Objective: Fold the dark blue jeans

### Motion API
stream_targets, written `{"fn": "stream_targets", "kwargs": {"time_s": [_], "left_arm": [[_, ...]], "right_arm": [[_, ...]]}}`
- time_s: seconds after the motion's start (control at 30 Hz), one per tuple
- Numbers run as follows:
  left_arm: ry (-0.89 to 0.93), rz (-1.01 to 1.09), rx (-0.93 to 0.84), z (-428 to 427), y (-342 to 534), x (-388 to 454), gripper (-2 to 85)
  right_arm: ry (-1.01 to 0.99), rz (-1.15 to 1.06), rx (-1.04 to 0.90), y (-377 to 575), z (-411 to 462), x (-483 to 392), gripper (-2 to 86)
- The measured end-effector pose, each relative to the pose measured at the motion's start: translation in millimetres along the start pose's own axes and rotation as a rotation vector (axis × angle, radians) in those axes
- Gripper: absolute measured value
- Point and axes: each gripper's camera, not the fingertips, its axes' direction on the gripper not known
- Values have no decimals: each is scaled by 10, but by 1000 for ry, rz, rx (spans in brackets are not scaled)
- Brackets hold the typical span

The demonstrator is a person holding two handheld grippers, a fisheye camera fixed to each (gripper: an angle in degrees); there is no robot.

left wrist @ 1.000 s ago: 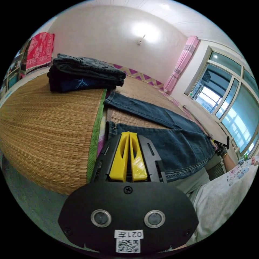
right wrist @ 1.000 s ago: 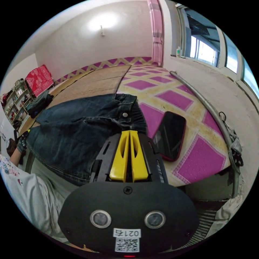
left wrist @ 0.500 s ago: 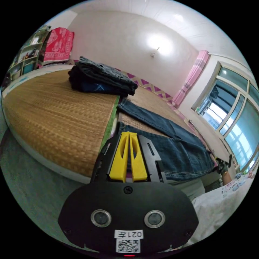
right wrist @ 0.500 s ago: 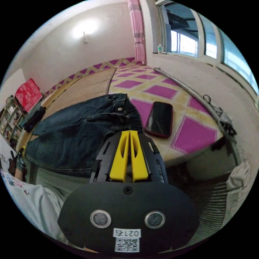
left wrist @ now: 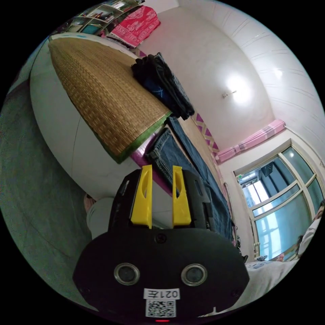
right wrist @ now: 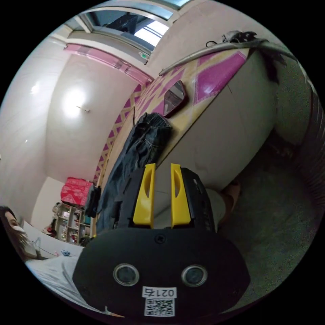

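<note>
The dark blue jeans (left wrist: 189,159) lie spread flat along the bed, leg hems near the woven mat's edge. In the right gripper view the jeans (right wrist: 138,152) show their waistband end near the bed's side. My left gripper (left wrist: 161,169) is open, below the bed's edge, with nothing between its yellow jaws. My right gripper (right wrist: 161,167) is also open and holds nothing, lowered beside the bed's side panel. Both views are rolled hard to one side.
A stack of folded dark clothes (left wrist: 162,84) sits on the woven straw mat (left wrist: 101,91). A phone (right wrist: 174,98) lies on the pink diamond-patterned sheet (right wrist: 213,74) past the waistband. A metal bar (right wrist: 210,50) runs along the bed's far side. Grey floor (right wrist: 271,210) lies below.
Both grippers have opened; they were shut before. Both cameras dropped below the bed's edge and rolled sideways. The jeans lie as before.
</note>
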Motion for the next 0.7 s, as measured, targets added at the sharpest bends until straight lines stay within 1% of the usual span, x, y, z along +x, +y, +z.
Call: {"fn": "stream_targets", "kwargs": {"time_s": [0.07, 0.13, 0.2, 0.3, 0.43, 0.5, 0.53, 0.63, 0.7], "left_arm": [[22, -9, -8, 1, -50, 1, 84], [56, -26, -31, 12, -120, 7, 85], [73, -27, -48, 36, -166, 27, 85], [67, -10, -60, 65, -235, 96, 85], [112, -21, -103, 151, -296, 162, 85], [127, -16, -121, 198, -311, 196, 83], [132, -13, -126, 230, -321, 218, 80], [168, -17, -156, 352, -376, 271, 74], [182, -15, -172, 424, -411, 310, 61]], "right_arm": [[-104, 54, 30, -103, -54, 79, 77], [-155, 71, 57, -198, -104, 94, 77], [-168, 66, 63, -305, -128, 74, 78], [-137, 65, 27, -471, -83, 59, 81], [-250, 76, 29, -589, -113, 53, 74], [-210, 68, 22, -635, -138, 11, 72], [-190, 85, -17, -677, -90, 31, 71], [-270, 143, -45, -718, -73, 125, 78], [-276, 129, -66, -740, -88, 93, 77]]}}
